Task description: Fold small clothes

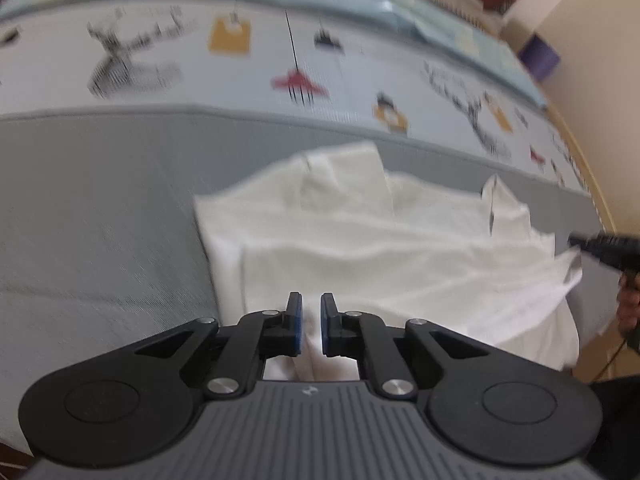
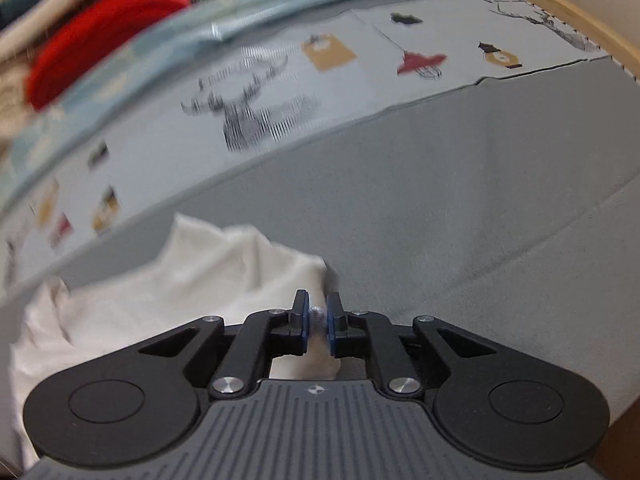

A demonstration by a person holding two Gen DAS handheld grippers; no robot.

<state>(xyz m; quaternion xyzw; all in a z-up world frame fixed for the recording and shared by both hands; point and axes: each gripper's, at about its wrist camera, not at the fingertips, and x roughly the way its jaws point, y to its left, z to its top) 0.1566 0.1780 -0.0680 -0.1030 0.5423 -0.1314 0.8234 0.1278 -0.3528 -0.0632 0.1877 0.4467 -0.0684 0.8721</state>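
The white garment [image 1: 384, 248] lies crumpled on the grey bed cover [image 1: 100, 216], spread sideways between the two claws — its long axis runs from the left claw [image 1: 311, 322] across to the right claw [image 2: 318, 318], so each claw sits at one end of the cloth, and neither is clearly the nearer. In the left wrist view the cloth starts directly under and ahead of the left claw and stretches away to that claw's right, where the dark tip of the other tool pokes in at the far edge with a hand behind it; the left claw's blue pads stand a narrow gap apart with white fabric showing in and below the gap, but whether the pads actually pinch it I cannot tell. In the right wrist view the cloth lies to that claw's left and under it, and here the hold is plain — a bunched bit of white hem is squeezed between the nearly closed pads. My reading is that the coming move turns on both ends travelling together along the cloth's short axis. Only the left view shows the full width and a folded flap at the far side; only the right view shows a red pile [image 2: 104, 36] beyond the printed sheet [image 2: 280, 92]
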